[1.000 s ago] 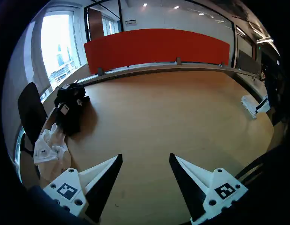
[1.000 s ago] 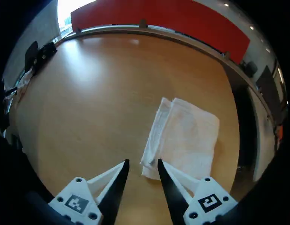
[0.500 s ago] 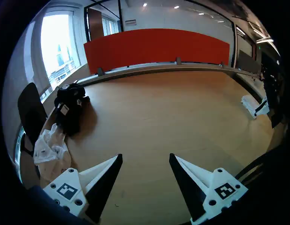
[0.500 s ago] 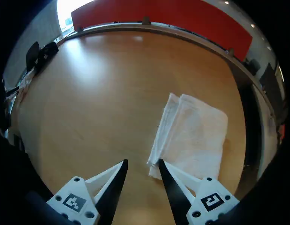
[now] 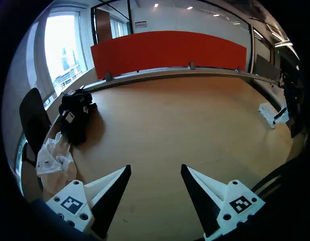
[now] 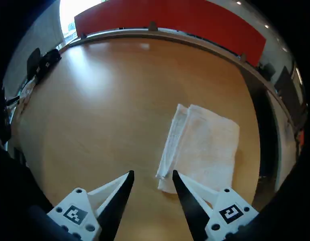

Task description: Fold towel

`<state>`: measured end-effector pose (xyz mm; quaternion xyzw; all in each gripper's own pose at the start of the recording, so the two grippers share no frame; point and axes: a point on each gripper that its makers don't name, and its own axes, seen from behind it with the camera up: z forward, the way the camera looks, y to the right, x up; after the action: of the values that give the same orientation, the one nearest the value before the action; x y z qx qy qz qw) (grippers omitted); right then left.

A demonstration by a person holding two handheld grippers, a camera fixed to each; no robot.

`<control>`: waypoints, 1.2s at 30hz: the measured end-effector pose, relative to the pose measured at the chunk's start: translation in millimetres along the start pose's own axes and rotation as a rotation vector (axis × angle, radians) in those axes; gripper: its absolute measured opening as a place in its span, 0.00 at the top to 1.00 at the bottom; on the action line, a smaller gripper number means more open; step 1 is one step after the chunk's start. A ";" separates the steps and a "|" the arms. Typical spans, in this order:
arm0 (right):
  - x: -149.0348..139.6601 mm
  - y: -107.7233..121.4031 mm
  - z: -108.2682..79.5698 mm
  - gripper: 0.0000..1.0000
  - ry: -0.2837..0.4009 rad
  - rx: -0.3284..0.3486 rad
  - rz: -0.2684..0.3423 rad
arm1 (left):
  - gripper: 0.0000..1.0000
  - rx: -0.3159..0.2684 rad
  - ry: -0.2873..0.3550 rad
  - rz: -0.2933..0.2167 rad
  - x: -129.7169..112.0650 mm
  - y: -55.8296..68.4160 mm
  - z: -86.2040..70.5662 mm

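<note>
Wider-spread now, the right gripper (image 6: pixel 152 172) hangs released at the folded white cloth towel's (image 6: pixel 207 148) near-left corner; left gripper (image 5: pixel 155 166) likewise released.

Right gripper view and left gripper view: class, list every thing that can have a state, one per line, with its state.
towel: folded, flat on the table, not gripped.
right gripper: fingers open, at the towel's near corner.
left gripper: fingers open, empty, over bare table.
black bundle: slumped near the table's edge.
white heap: crumpled, beside the black bundle.
</note>
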<state>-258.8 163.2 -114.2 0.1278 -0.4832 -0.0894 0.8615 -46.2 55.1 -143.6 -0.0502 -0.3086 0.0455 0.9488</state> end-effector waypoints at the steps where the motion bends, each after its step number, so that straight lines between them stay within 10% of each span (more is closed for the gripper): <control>1: 0.1 0.0 -0.1 0.15 0.002 -0.001 0.002 | 0.08 0.000 0.001 0.000 0.3 0.0 -0.1; 6: 3.1 1.6 -0.6 0.00 0.019 -0.017 0.020 | 0.08 -0.001 0.003 -0.003 0.7 -0.8 -0.2; 36: 28.7 9.0 -16.8 0.00 0.153 -0.170 0.246 | 0.08 -0.007 0.039 -0.038 17.0 -9.3 11.2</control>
<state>-229.3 166.1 -96.6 0.0009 -0.4189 -0.0140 0.9079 -38.6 48.6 -123.5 -0.0482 -0.2912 0.0253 0.9551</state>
